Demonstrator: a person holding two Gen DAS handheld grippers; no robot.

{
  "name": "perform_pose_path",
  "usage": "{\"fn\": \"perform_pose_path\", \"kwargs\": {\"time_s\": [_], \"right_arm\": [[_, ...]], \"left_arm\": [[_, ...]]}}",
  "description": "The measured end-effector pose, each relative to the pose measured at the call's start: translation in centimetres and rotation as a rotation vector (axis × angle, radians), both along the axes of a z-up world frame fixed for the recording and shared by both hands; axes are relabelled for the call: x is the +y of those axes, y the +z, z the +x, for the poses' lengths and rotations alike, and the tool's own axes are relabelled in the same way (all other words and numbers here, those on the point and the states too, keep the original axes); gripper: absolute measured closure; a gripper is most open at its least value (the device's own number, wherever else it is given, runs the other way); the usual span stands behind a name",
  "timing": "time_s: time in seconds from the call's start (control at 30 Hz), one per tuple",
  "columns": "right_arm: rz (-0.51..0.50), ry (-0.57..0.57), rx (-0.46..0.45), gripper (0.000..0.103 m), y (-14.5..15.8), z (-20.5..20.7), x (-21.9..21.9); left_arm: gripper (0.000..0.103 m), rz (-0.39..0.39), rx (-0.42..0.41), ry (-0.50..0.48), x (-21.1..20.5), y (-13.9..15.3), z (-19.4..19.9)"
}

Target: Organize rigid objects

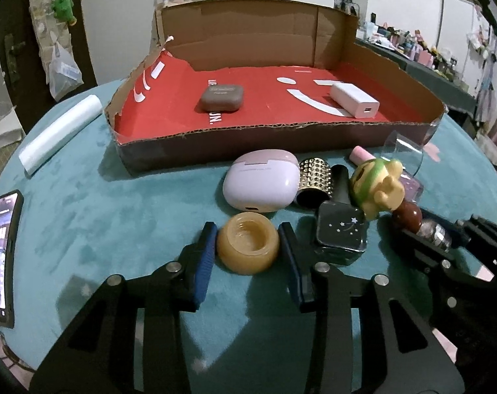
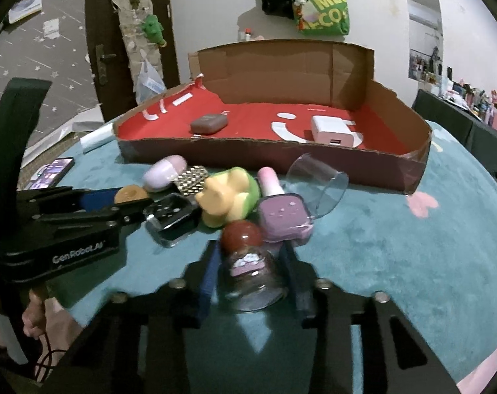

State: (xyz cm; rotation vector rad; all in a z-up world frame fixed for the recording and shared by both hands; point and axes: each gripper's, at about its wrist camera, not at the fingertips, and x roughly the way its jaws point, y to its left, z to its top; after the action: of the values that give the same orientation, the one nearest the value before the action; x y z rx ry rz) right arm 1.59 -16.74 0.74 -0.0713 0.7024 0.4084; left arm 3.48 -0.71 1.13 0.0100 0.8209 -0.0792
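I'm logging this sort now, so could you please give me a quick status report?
Left gripper shut on amber jar. Right gripper shut on round-capped bottle. Box ahead; pile of small items between.

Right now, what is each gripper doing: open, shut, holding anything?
Left gripper: shut on the amber jar.
Right gripper: shut on the small glass bottle with the brown round cap.

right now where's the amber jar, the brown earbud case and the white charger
amber jar [image 1: 247,246], left wrist view, on its open rim
brown earbud case [image 1: 221,97], left wrist view, on its lid
white charger [image 2: 334,131], right wrist view, on its top face
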Motion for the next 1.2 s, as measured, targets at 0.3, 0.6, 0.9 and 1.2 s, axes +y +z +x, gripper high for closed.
{"fn": "perform_pose_path", "kwargs": {"time_s": [0.3,0.6,0.9,1.2], "right_arm": [[0.02,0.017,0.014,0.07,0.3,-0.2,-0.2],[0.037,0.02,0.01,0.07,0.9,-0.3,-0.1],[0.055,0.026,-0.007,0.07,1.9,-0.3,-0.2],[0.059,0.033,-0.041,0.07,3.1,0.2,-0.2]], "left_arm": [[0.067,-0.027,-0.019,-0.027,-0.1,0.8,-0.8],[0.067,-0.039,-0.036,-0.026,0.1,1.4,-1.1],[0.067,-0.041,-0.068,-0.027,0.3,2.5,-1.4],[0.067,-0.047,-0.095,-0.028,0.8,3.7,-0.9]]}}
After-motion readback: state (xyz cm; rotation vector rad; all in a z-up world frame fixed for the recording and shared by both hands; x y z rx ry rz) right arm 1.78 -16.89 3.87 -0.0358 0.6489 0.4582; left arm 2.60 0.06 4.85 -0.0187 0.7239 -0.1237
